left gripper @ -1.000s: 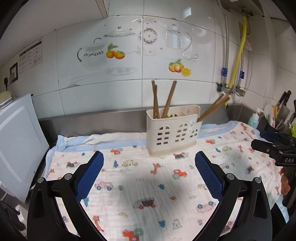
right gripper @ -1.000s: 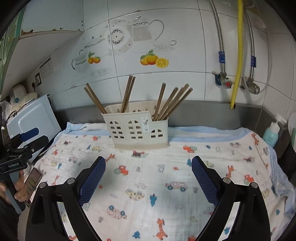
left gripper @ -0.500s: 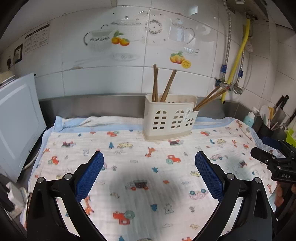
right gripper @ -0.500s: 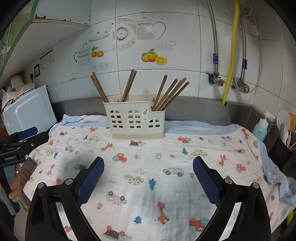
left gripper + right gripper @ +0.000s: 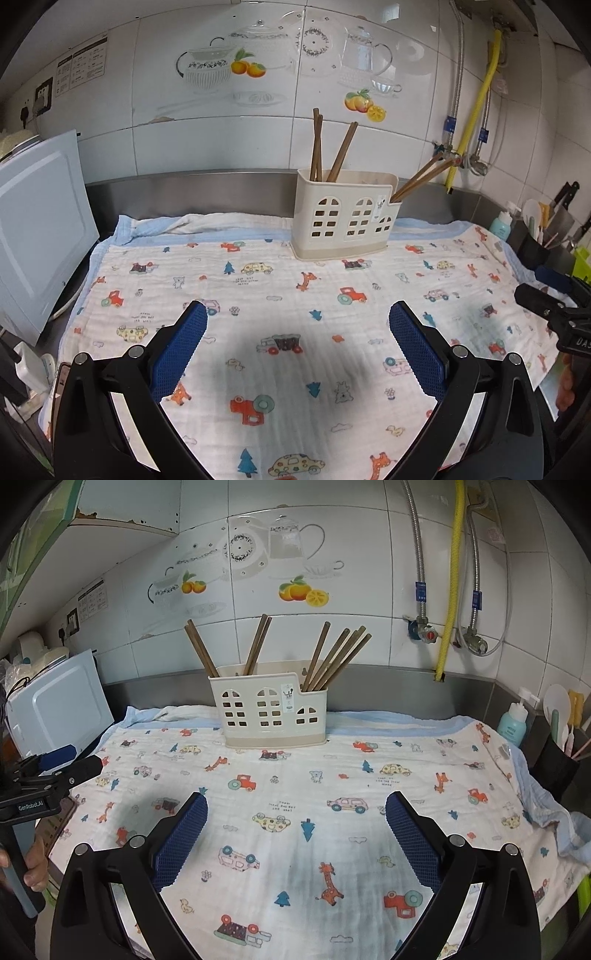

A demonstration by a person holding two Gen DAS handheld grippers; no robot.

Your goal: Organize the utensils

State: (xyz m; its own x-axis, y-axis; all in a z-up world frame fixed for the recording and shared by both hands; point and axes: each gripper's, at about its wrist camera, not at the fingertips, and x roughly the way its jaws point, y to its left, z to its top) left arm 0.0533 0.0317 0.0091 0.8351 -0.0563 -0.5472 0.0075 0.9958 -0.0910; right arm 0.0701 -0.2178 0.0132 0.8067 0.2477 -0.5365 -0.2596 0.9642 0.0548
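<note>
A cream plastic utensil holder (image 5: 345,216) (image 5: 271,714) stands at the back of a cartoon-print cloth (image 5: 280,306) (image 5: 295,797), against the steel backsplash. Several brown wooden chopsticks (image 5: 334,149) (image 5: 332,657) stick up from its compartments, some leaning right. My left gripper (image 5: 297,328) hovers open over the near part of the cloth, well short of the holder, with nothing between its blue pads. My right gripper (image 5: 295,812) is likewise open and empty. Each gripper also shows at the edge of the other's view: right gripper (image 5: 550,295), left gripper (image 5: 55,768).
A white appliance (image 5: 37,229) (image 5: 59,709) stands at the left. A teal pump bottle (image 5: 513,723) and a dark caddy of tools (image 5: 557,753) (image 5: 535,243) sit at the right. Pipes and valves (image 5: 448,590) hang on the tiled wall. A hand (image 5: 33,867) grips the left handle.
Both grippers have pulled back from the holder, which now looks smaller and farther off. Both stayed open and empty. The chopsticks in the holder have not moved.
</note>
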